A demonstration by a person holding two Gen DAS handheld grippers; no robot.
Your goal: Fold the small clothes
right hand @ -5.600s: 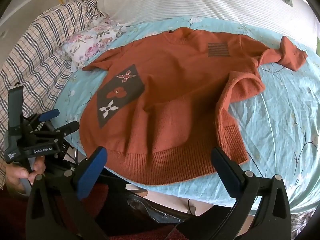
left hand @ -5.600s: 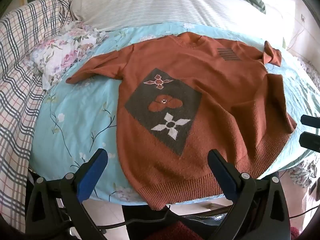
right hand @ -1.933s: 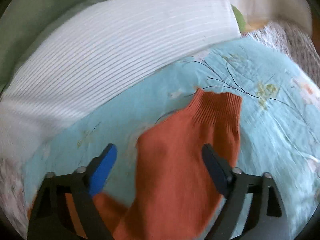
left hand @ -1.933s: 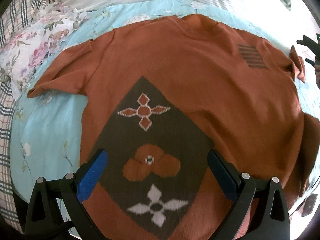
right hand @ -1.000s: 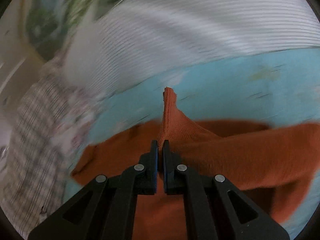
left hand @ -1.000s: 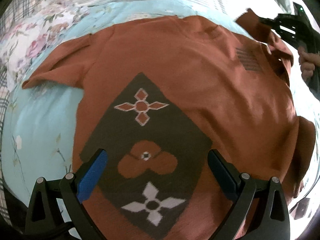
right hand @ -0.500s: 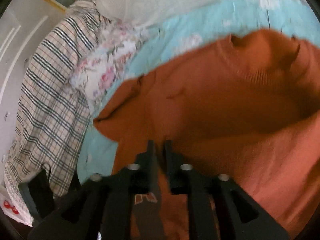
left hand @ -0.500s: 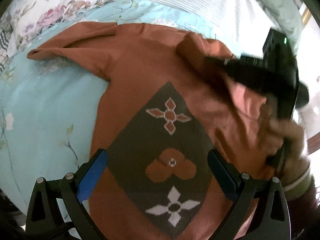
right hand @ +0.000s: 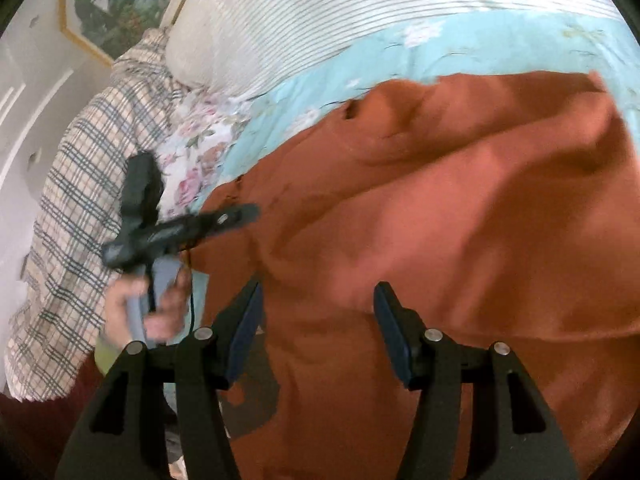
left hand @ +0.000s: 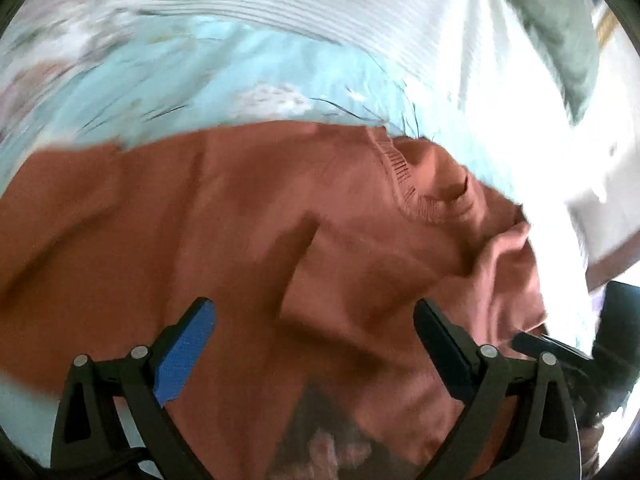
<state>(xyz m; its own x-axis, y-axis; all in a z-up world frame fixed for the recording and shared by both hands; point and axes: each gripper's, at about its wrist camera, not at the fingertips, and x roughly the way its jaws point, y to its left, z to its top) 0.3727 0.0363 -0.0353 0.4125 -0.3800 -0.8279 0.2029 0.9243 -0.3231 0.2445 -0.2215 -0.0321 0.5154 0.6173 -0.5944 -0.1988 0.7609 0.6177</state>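
Across the middle of the bed lies the rust-orange sweater [right hand: 460, 216], spread over a pale blue flowered bedspread [right hand: 472, 40], its ribbed collar [left hand: 404, 176] toward the head of the bed, where a white striped pillow [right hand: 340, 8] lies. One sleeve [left hand: 508, 276] is folded in over the body, bunched and rumpled near the collar. At the left edge of the bed sit a small floral cushion [right hand: 200, 152] and a plaid blanket [right hand: 76, 208]. The right gripper [right hand: 318, 320] hangs just over the sweater's chest with its jaws apart; they have just been opening, nothing is pinched between them, and the knit lies loose underneath. The left gripper [left hand: 314, 344] stands with its jaws wide apart above the sweater, nothing in them either; from the right wrist camera it shows as a blurred dark tool above the sweater's left shoulder, gripped by the person's hand [right hand: 144, 304]. The left wrist view is smeared with motion, so the dark patterned patch near its bottom edge cannot be made out clearly.
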